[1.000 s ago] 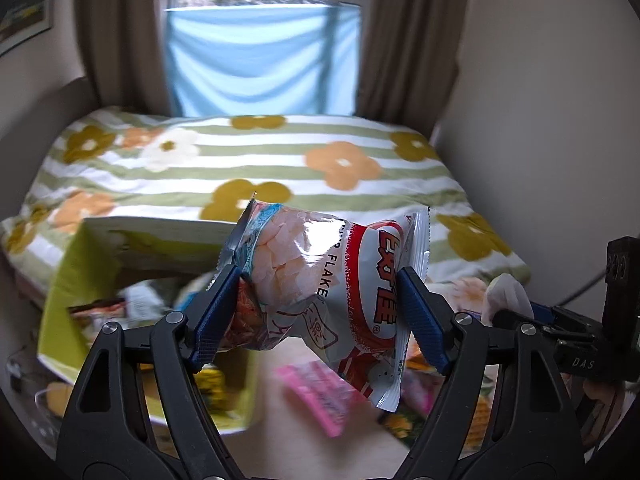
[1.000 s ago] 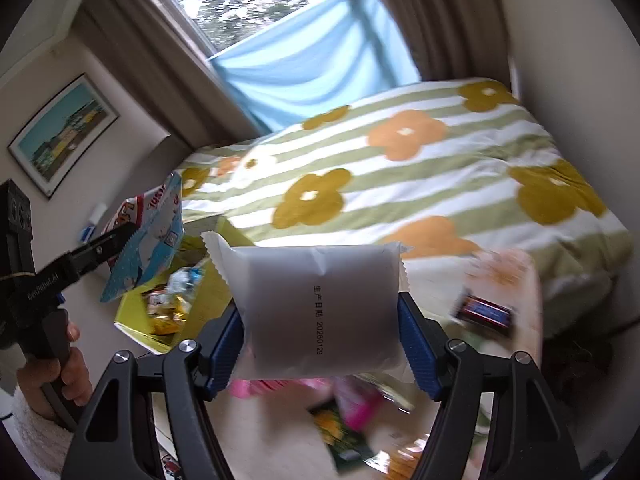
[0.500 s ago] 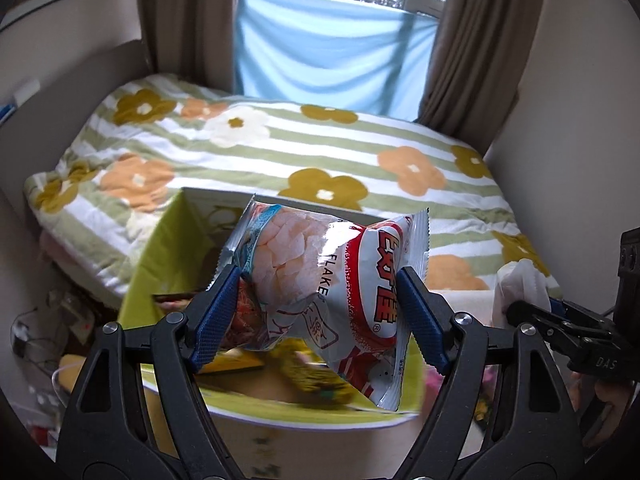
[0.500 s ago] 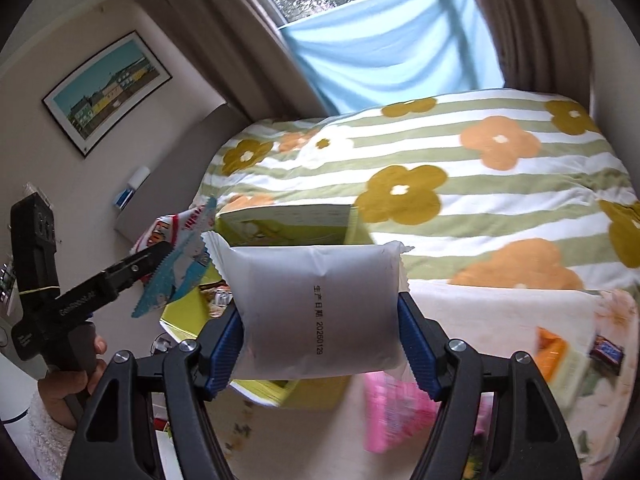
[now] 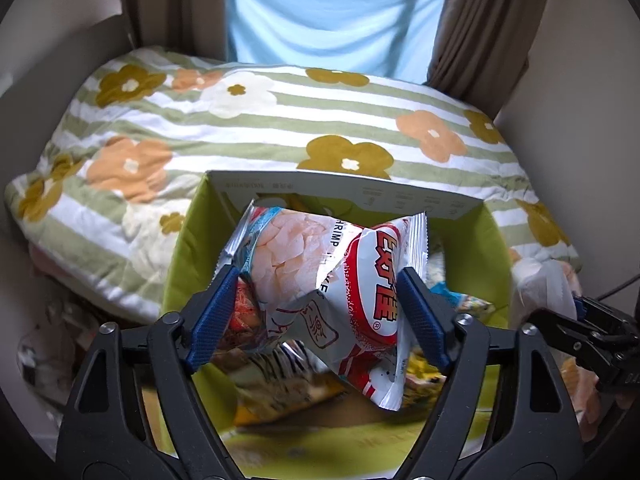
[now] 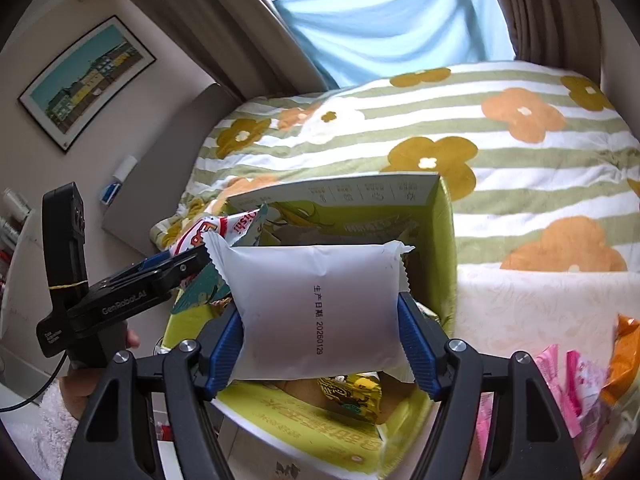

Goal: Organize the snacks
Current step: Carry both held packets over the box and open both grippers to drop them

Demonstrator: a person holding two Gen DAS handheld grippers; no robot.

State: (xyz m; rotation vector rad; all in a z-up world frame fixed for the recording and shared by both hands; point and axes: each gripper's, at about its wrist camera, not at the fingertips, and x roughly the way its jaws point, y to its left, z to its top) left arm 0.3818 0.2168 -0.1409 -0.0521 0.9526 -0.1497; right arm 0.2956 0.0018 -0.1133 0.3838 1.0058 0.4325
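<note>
Both claws have swung from the bench to hang over the green box (image 5: 496,248). The left claw (image 5: 316,308) is opening, the shrimp-chip bag (image 5: 344,280) still between its pads above the snacks already inside. The right claw (image 6: 320,332) clamps the white packet (image 6: 316,312) over the box's near edge. Beyond lies the flowered bed (image 5: 280,112). Both drops look imminent.

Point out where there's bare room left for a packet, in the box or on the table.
Green box: its floor is crowded with packets, with a small bare patch near the yellow packet by the near wall. Table cloth: bare between the box's right wall and the pink packets; crowded beyond them.
</note>
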